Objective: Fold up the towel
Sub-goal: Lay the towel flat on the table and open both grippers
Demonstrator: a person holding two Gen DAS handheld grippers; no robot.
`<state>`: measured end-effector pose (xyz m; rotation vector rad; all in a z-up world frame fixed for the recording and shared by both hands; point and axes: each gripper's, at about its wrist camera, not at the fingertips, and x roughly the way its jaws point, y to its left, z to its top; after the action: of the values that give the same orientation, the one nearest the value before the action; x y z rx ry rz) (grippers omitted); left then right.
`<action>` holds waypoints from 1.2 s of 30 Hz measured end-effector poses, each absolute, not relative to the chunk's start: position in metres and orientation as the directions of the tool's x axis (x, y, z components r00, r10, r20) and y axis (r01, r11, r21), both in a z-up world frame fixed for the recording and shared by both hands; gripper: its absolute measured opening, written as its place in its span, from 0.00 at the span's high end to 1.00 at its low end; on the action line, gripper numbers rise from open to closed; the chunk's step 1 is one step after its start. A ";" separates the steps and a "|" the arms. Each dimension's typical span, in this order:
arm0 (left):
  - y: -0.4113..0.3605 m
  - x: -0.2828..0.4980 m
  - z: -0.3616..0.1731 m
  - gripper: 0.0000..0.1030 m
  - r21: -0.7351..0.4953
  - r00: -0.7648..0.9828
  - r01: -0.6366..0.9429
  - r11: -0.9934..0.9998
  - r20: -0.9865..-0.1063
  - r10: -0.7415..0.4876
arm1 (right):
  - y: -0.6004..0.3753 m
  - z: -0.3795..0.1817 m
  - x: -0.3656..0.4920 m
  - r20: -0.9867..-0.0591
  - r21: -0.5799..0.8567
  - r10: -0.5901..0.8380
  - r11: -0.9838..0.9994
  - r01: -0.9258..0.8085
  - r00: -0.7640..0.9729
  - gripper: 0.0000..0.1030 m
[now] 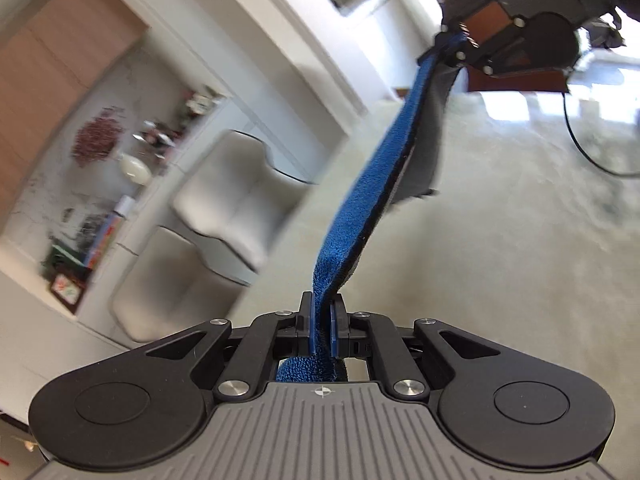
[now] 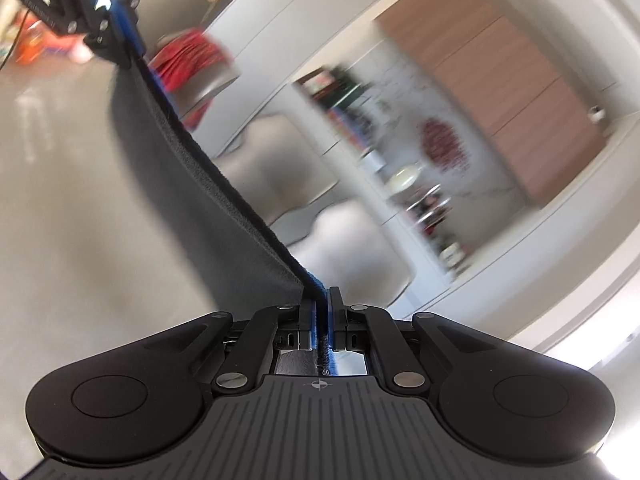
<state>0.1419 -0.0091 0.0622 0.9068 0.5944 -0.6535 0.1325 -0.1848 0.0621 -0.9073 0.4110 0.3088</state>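
Closest in, the left gripper (image 1: 323, 322) points steeply downward, its black fingers clenched on a bunched corner of the towel (image 1: 362, 196), with a tuft of blue pile poking out behind the pads. From there the cloth runs taut through the air, up and away to the right gripper (image 1: 460, 46), which pinches the far end the same way. In its own camera the right gripper (image 2: 322, 312) has its jaws pressed together on the thin hem, aimed less steeply down, and the left gripper (image 2: 120, 8) shows at the top left corner gripping the other end.

The towel (image 2: 192, 184) is two-faced: a looped, fuzzy blue side and a smoother dark grey side, edged with a black seam. It hangs as a stretched band between the two tools, its loose grey part sagging below the line.

Underneath lies a pale carpet (image 1: 500, 240). Two light upholstered chairs (image 1: 224, 200) stand nearby, beside white shelving (image 1: 120, 184) crowded with books and small ornaments, all smeared by motion blur. A black cable (image 1: 580, 148) loops over the floor. Nothing stands between the grippers except the cloth itself.
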 end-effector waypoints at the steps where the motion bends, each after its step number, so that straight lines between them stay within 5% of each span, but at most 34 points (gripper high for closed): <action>1: -0.010 0.136 0.049 0.94 0.485 0.628 0.751 0.448 -0.734 -0.258 | -0.185 0.049 0.125 -0.506 -0.684 0.083 0.568 -0.458 0.858 0.95; 12: 0.004 0.082 -0.066 0.95 0.218 0.354 0.855 0.470 -0.908 -0.223 | -0.164 -0.080 0.046 -0.833 -0.438 0.094 0.491 -0.753 0.546 0.95; 22: 0.027 0.086 -0.077 0.91 0.210 0.368 0.809 0.549 -0.909 -0.194 | -0.170 -0.095 0.028 -0.891 -0.413 -0.003 0.418 -0.809 0.453 0.91; 27: 0.044 0.145 -0.076 0.89 0.275 0.492 0.672 0.688 -0.859 -0.138 | -0.176 -0.083 0.036 -0.883 -0.422 0.005 0.431 -0.797 0.470 0.74; 34: 0.068 0.240 -0.082 0.64 0.160 0.577 0.454 0.877 -0.802 -0.153 | -0.178 -0.068 0.066 -0.855 -0.389 0.050 0.595 -0.703 0.516 0.74; 36: 0.072 0.257 -0.090 0.64 0.120 0.565 0.406 0.906 -0.812 -0.146 | -0.178 -0.066 0.072 -0.850 -0.374 0.068 0.622 -0.688 0.523 0.74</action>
<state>0.2572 0.0722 -0.0898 0.3102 0.9175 -0.3307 0.0720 -0.1784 -0.0656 -0.7815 0.9173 0.5119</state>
